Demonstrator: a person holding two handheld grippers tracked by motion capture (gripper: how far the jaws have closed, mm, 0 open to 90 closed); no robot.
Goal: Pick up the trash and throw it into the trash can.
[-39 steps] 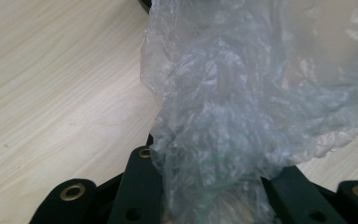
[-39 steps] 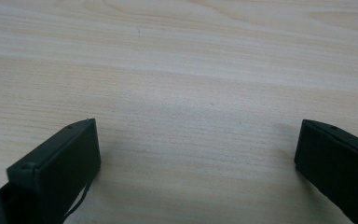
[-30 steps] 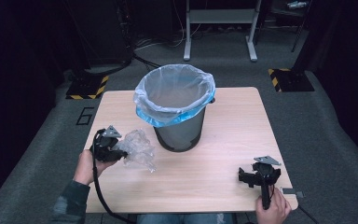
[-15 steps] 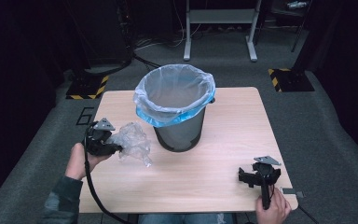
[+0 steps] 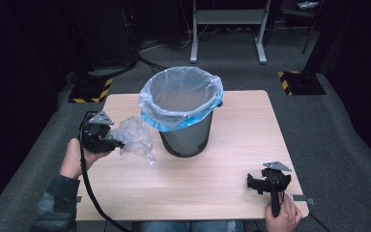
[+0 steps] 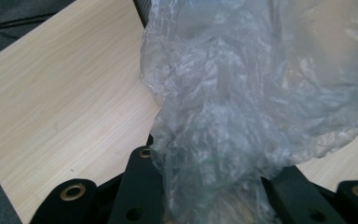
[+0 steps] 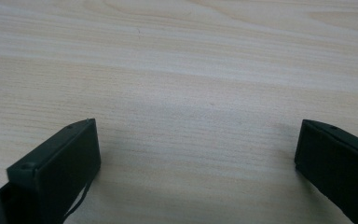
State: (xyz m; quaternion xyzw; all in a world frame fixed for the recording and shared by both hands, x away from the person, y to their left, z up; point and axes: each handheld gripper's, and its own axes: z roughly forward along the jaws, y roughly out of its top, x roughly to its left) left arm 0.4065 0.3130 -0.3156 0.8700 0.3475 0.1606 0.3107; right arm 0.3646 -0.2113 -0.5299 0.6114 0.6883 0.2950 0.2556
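With liner fitted, mesh bin on table.

**Bin blocks the middle, bare wood around it**

The lined bin stands at table centre. Crumpled clear plastic lies at its 9 o'clock, just beside it, narrowing that side. From 12 round through 3 to 6 o'clock the wood lies open for passing.
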